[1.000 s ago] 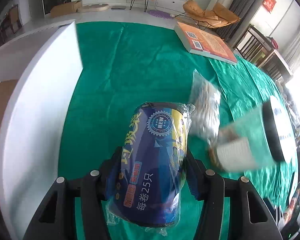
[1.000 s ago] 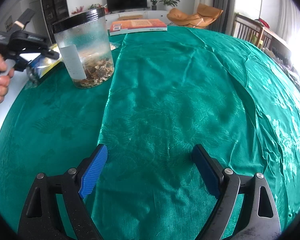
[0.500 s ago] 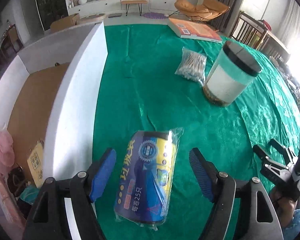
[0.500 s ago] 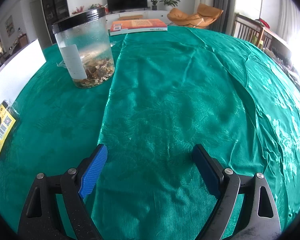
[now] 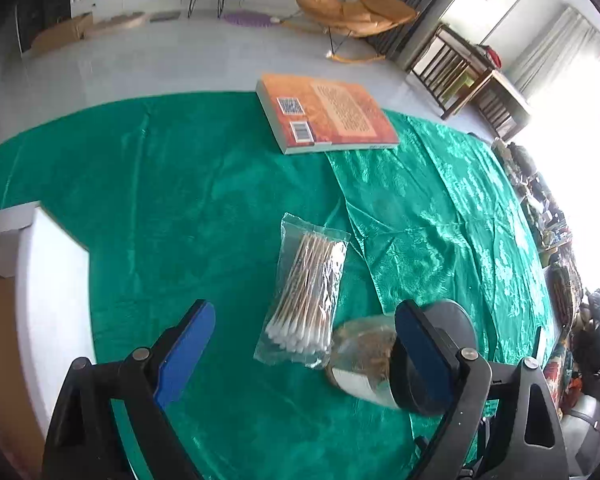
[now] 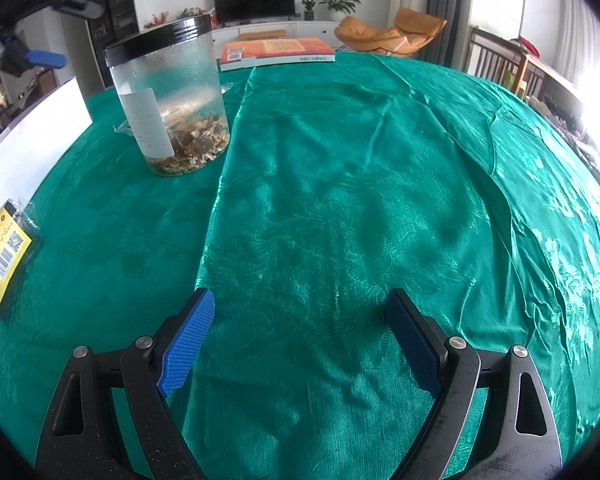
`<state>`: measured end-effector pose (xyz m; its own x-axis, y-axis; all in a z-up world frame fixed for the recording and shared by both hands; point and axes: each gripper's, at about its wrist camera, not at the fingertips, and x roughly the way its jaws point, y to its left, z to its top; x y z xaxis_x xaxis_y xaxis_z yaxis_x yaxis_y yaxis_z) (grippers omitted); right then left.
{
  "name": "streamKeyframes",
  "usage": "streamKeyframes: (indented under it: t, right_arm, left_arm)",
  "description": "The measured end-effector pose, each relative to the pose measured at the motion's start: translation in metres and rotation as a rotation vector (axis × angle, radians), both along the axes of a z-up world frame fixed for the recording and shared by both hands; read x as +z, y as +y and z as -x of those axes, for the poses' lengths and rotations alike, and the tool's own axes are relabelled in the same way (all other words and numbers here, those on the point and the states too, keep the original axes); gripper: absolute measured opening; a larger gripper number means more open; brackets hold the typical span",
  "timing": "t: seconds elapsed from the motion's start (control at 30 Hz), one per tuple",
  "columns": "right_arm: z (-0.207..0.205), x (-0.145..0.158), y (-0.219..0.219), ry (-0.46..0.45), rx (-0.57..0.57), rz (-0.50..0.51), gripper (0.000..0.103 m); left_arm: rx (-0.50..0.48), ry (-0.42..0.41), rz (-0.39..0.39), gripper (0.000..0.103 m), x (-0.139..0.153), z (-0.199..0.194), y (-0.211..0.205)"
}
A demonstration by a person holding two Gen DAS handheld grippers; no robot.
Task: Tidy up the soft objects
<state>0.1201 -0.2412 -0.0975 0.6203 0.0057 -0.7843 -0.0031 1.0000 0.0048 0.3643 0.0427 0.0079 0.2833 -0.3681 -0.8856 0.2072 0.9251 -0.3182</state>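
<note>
Tablecloth (image 6: 340, 200), green and shiny, covers the whole table under both hand-held grippers. The left gripper (image 5: 304, 354) points steeply down, its blue-padded jaws opening wide with nothing between them but cloth. Just ahead of its fingertips, a little toward its right finger, lies a clear bag of cotton swabs (image 5: 306, 292), flat on the cloth, white tips toward the gripper. Touching or nearly touching the bag's near corner, and partly hidden behind the right finger, stands a clear jar (image 5: 364, 364) with a black lid and brown dried contents. Far ahead lies an orange book (image 5: 328, 116) near the table's far edge. Off the gripper's left side is a white-walled box (image 5: 52, 280).

The right gripper (image 6: 300, 336) hovers over bare cloth, jaws spread wide and holding nothing. Ahead and to its left stands the same jar, with the book beyond it. Well off its left side, at the picture's edge, a blue and yellow wrapped roll (image 6: 2, 256) lies on the cloth beside the white box wall.
</note>
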Motion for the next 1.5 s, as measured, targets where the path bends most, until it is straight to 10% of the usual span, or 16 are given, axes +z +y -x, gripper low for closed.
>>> streamKeyframes:
  t: [0.13, 0.33, 0.47, 0.5, 0.57, 0.67, 0.9, 1.13, 1.33, 1.5]
  right_arm:
    - [0.000, 0.000, 0.000, 0.000, 0.000, 0.000, 0.089]
    - [0.000, 0.000, 0.000, 0.004, 0.006, 0.000, 0.091]
    - [0.000, 0.000, 0.000, 0.005, 0.007, 0.000, 0.092]
    - [0.001, 0.000, 0.000, 0.006, 0.007, 0.000, 0.092]
    - [0.001, 0.001, 0.000, 0.006, 0.008, 0.000, 0.092]
    - [0.000, 0.001, 0.000, 0.006, 0.008, 0.000, 0.092]
    - [0.001, 0.001, 0.001, 0.006, 0.008, 0.000, 0.092]
    - [0.001, 0.001, 0.000, 0.006, 0.008, 0.000, 0.092]
    - [0.001, 0.001, 0.000, 0.006, 0.008, 0.000, 0.092]
    - [0.001, 0.001, 0.000, 0.006, 0.008, -0.001, 0.092]
  left_arm:
    - [-0.044, 0.074, -0.094, 0.091, -0.046, -0.037, -0.031]
    - [-0.052, 0.246, -0.037, 0.091, -0.097, -0.065, -0.043]
    - [-0.167, 0.218, -0.150, 0.091, -0.094, -0.061, -0.066]
    - [-0.185, 0.204, -0.202, 0.087, -0.094, -0.057, -0.071]
    - [-0.226, 0.140, -0.309, 0.043, -0.090, -0.049, -0.078]
    - [-0.151, 0.151, -0.229, 0.025, -0.079, -0.053, -0.059]
    - [0.050, -0.014, -0.051, 0.024, 0.002, -0.034, 0.019]
    - [-0.169, -0.186, 0.102, 0.025, 0.116, 0.028, -0.038]
    - [-0.363, -0.128, 0.051, 0.027, 0.094, 0.076, -0.150]
    - [-0.398, -0.144, -0.078, 0.069, 0.057, 0.095, -0.204]
